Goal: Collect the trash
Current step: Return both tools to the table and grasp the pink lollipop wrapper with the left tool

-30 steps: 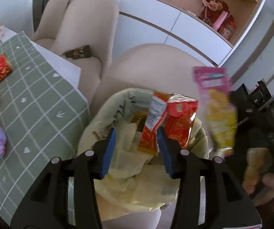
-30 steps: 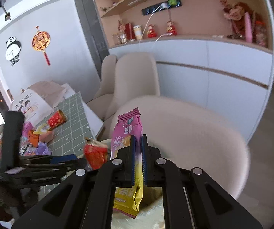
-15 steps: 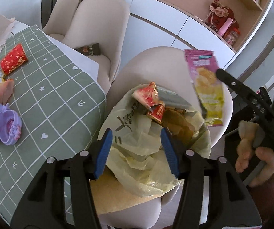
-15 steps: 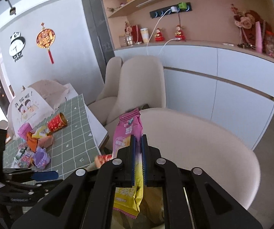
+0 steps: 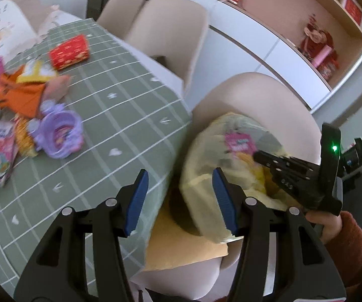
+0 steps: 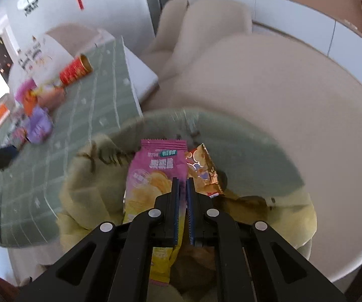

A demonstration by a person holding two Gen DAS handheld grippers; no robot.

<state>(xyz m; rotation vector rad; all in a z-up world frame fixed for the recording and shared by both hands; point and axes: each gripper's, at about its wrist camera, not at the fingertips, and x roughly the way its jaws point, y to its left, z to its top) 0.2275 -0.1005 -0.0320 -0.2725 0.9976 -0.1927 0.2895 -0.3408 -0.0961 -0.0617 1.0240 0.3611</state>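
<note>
The right tool pinches a pink and yellow chip bag over the yellow trash bag on the chair. The left tool is spread and holds nothing; its jaws have just opened wider. Farther off, more wrappers lie on the desk. The trash bag is floppy, so if its mouth folds shut, the chip bag could slide off.

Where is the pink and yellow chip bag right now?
The pink and yellow chip bag is pinched in the right gripper, over the open yellow trash bag on the beige chair.
</note>
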